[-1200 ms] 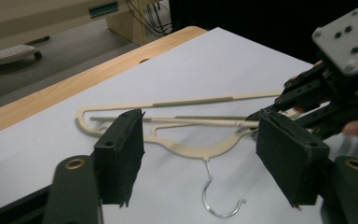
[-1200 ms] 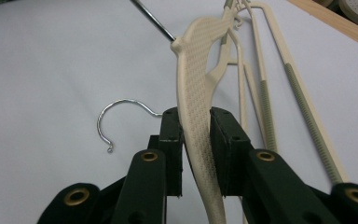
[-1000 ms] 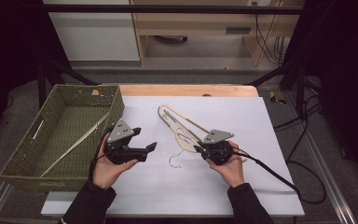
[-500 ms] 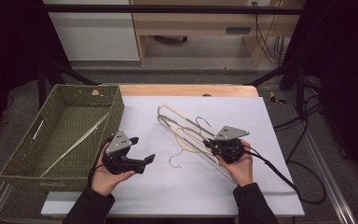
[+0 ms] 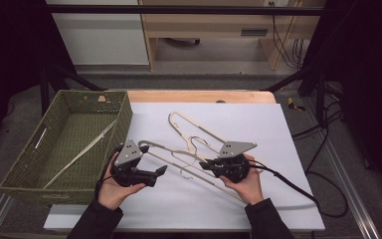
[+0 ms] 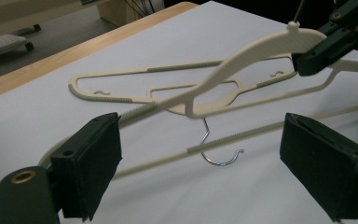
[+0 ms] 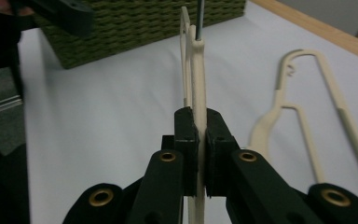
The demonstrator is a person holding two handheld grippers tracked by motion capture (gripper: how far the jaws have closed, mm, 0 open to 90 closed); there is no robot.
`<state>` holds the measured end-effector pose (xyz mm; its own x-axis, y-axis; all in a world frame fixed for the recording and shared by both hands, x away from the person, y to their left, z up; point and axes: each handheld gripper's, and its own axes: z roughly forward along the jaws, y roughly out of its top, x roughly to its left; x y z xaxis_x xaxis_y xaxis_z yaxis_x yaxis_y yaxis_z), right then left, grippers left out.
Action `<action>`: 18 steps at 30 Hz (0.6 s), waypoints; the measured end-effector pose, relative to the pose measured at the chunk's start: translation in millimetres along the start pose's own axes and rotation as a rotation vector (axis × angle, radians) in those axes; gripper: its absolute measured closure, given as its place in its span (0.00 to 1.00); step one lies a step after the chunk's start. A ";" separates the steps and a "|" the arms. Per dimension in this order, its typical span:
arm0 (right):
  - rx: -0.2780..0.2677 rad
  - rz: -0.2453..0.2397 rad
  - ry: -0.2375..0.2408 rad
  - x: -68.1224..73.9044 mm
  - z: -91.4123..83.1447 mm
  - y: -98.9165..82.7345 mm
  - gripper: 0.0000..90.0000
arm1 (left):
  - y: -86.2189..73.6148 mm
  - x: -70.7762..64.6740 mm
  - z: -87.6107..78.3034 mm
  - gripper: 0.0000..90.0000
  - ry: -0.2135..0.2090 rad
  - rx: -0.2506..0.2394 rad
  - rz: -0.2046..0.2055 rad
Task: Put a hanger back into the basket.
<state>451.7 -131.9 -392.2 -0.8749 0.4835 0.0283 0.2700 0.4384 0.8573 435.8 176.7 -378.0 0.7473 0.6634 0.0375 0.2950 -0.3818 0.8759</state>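
Hanger (image 7: 198,70) clamped between right gripper (image 7: 199,140) pads.

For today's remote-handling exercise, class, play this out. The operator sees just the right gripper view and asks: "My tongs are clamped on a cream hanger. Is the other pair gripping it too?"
Observer: No. The left tongs stand open and have just been opening. The held hanger crosses in front of their jaws, and neither pad presses on it.
Operator: I see the green basket's wall, not its inside. Is anything in it?
Observer: Yes. In the basket, one pale hanger lies slantwise across the floor.
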 end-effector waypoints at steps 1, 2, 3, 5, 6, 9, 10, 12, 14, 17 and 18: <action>0.000 -0.004 0.014 2.4 1.3 0.9 0.96 | 0.2 -0.4 -0.1 0.15 -0.002 -0.001 0.001; 0.002 -0.006 0.033 4.8 2.8 1.8 0.96 | 0.5 -0.7 0.0 0.15 -0.007 0.000 0.004; 0.003 -0.013 0.045 7.3 4.0 2.7 0.96 | 0.6 -1.3 0.3 0.16 -0.012 0.003 0.012; 0.004 -0.019 0.072 11.9 6.7 4.2 0.96 | 0.9 -3.5 2.6 0.17 -0.024 0.015 0.025; 0.001 -0.018 0.085 13.5 7.9 4.5 0.96 | 0.9 -5.0 4.5 0.17 -0.030 0.021 0.032; 0.007 -0.028 0.110 17.6 10.8 5.9 0.96 | 0.9 -8.7 10.0 0.20 -0.049 0.042 0.053; 0.010 -0.033 0.115 19.0 11.5 6.3 0.96 | 0.8 -9.9 11.9 0.21 -0.054 0.047 0.059; 0.016 -0.041 0.132 21.4 13.3 6.9 0.96 | 0.7 -11.7 14.6 0.26 -0.070 0.063 0.074; 0.021 -0.048 0.150 23.5 15.1 7.0 0.96 | 0.2 -13.8 17.2 0.34 -0.085 0.074 0.093; 0.029 -0.048 0.174 24.8 16.9 6.5 0.96 | -0.5 -16.1 19.4 0.52 -0.117 0.094 0.116; 0.030 -0.049 0.180 24.8 17.1 6.3 0.96 | -0.6 -16.9 19.7 0.56 -0.125 0.098 0.121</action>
<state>438.6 -104.2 -394.9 -0.9443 0.3192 0.0803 0.2346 0.4815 0.8444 434.7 153.1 -388.6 0.8473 0.5259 0.0745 0.2502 -0.5189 0.8174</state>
